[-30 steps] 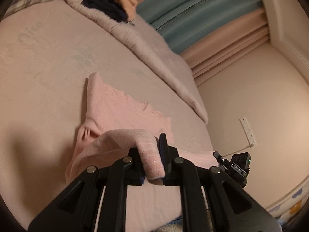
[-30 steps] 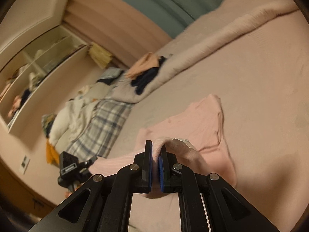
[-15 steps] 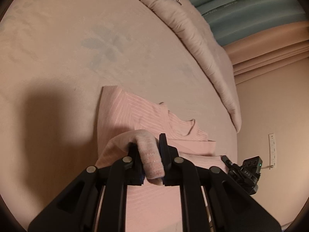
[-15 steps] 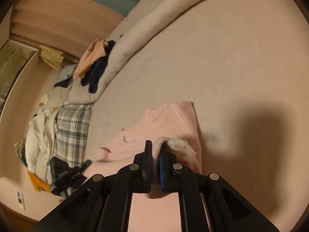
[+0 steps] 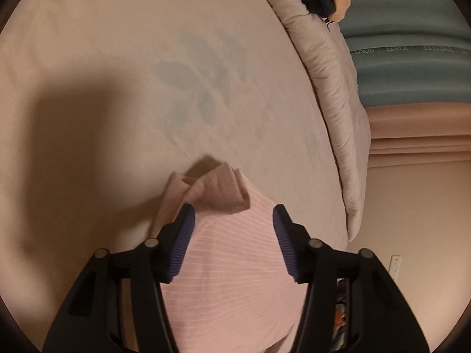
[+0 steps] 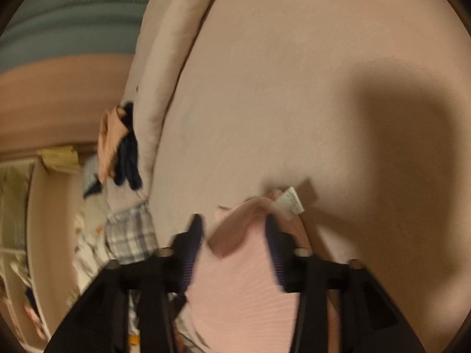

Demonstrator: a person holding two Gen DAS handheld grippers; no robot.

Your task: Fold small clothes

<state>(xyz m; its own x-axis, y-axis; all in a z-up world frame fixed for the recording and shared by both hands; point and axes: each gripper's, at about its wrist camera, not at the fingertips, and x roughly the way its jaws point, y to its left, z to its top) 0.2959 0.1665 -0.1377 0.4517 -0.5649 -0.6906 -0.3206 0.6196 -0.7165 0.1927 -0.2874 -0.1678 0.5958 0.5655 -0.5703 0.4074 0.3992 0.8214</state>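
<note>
Pink garment (image 5: 235,264) lying on the bed (image 5: 117,88), folded edge just ahead of both claws; left claw (image 5: 232,214) and right claw (image 6: 234,225) opening, pads clear of cloth.

Ahead of both grippers the bed sheet (image 5: 147,58) lies bare and passable; a rolled duvet (image 5: 332,94) bounds it beyond, carrying piled clothes (image 6: 120,147).
</note>
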